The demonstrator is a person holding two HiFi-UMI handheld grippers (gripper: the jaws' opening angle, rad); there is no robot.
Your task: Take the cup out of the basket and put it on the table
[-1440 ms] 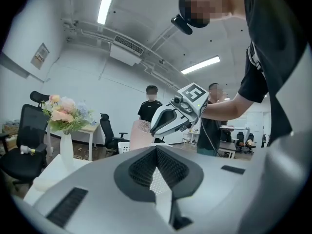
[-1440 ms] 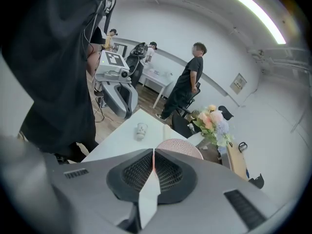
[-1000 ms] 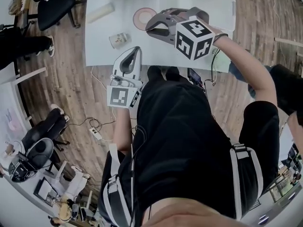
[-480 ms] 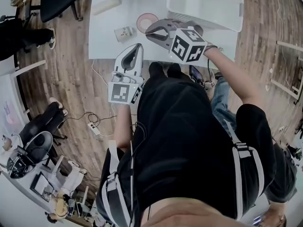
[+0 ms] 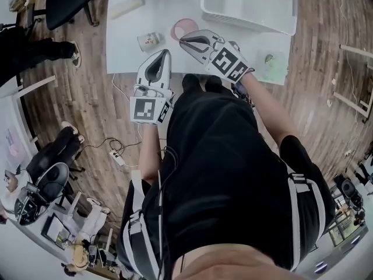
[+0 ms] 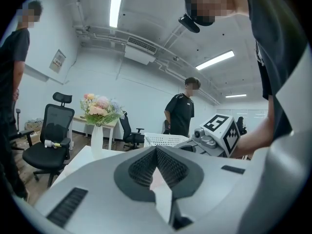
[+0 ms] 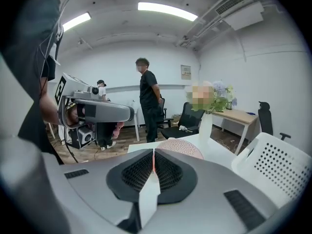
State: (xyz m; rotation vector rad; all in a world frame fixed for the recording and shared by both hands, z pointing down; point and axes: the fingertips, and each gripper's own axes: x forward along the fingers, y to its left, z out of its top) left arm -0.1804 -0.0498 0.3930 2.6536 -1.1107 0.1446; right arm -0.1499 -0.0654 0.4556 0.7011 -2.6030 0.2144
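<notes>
- Head view: the pink cup (image 5: pixel 183 28) is seen standing on the white worktop (image 5: pixel 154 7), outside the basket (image 5: pixel 250 23) and just beside its near left corner. The basket's far side is cut off by the top edge.
- Whether the cup is upright or inverted cannot be told from above. In the right gripper view only a dotted pink dome of it is shown past the jaws, and its base is hidden by them.
- The right gripper (image 5: pixel 184 38) is held close to the cup with its jaws closed together. A thin pink sliver is seen in their slit, and contact with the cup cannot be judged.
- The left gripper (image 5: pixel 165 55) is held at the near edge of the worktop, its jaws met at the tips with nothing gripped between them.
- In the left gripper view the cup cannot be made out past the jaws. A vase (image 6: pixel 97 141) with flowers (image 6: pixel 100 108), the basket's mesh wall, the right gripper and a standing person (image 6: pixel 180 113) are shown there.
- A small container (image 5: pixel 148 40) lying on its side and a pale roll (image 5: pixel 126 6) are shown only from above. A green item (image 5: pixel 269 60) near the right edge is too small to identify.
- Bare worktop is left between the cup and the container, while the basket wall lies close on the cup's right.
</notes>
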